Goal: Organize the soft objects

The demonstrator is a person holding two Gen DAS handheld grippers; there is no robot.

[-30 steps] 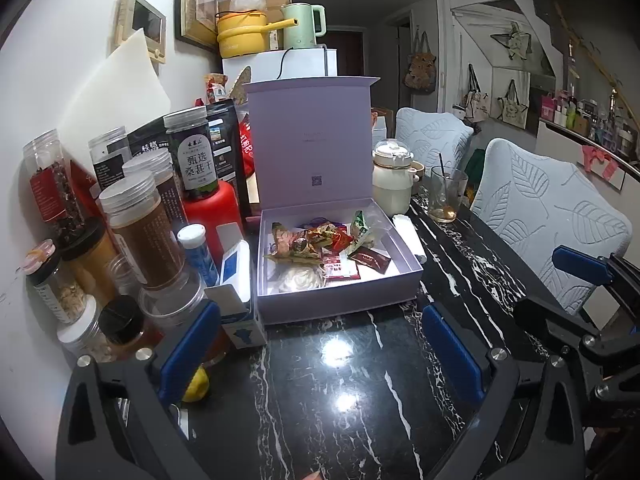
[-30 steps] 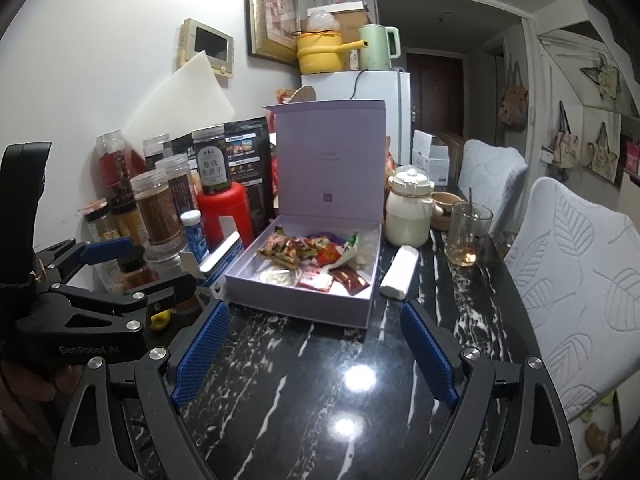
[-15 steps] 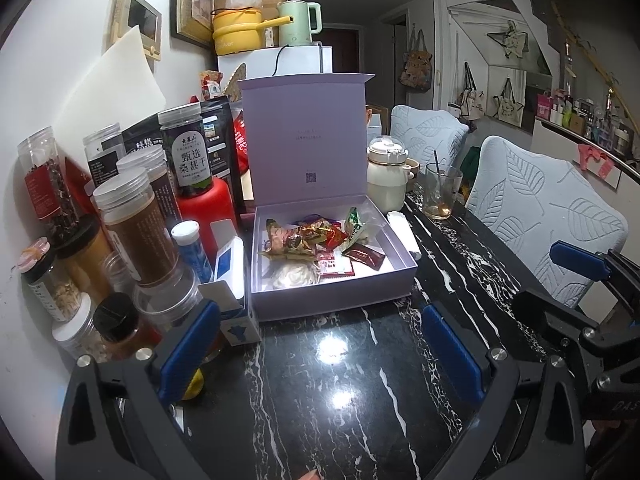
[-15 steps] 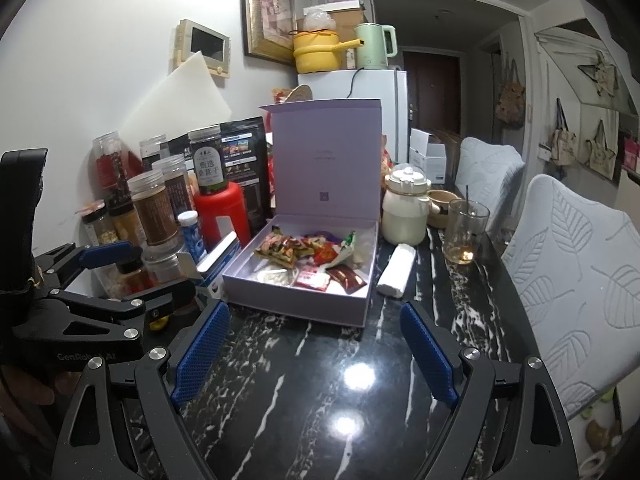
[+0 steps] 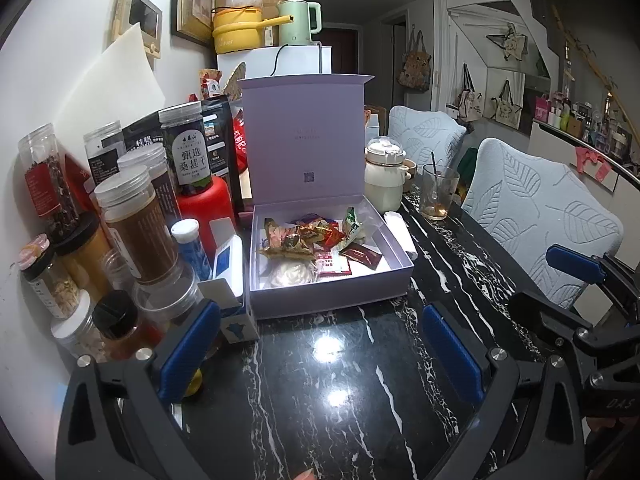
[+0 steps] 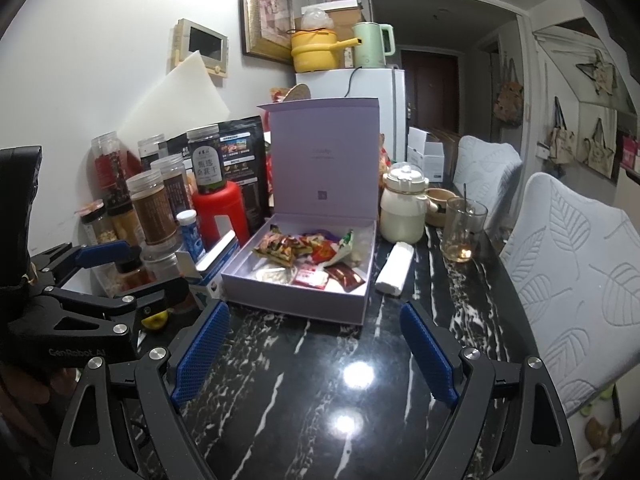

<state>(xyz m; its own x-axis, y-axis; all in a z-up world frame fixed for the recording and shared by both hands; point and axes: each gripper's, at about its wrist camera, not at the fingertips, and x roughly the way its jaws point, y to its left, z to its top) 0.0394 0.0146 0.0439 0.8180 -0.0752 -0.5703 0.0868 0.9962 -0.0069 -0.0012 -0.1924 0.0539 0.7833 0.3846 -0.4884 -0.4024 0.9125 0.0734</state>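
While both grippers, left (image 5: 320,342) and right (image 6: 314,350), hover with fingers spread, the box (image 5: 332,294) of snacks (image 5: 316,240) lies just beyond them.

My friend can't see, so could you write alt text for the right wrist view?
An open lilac box of wrapped snacks sits on a black marble table, beyond the right tongs, open and empty. Jars crowd its left.

snack packets (image 5: 316,240) | crinkled, mixed colours | heaped loose in open lilac box (image 5: 332,294)
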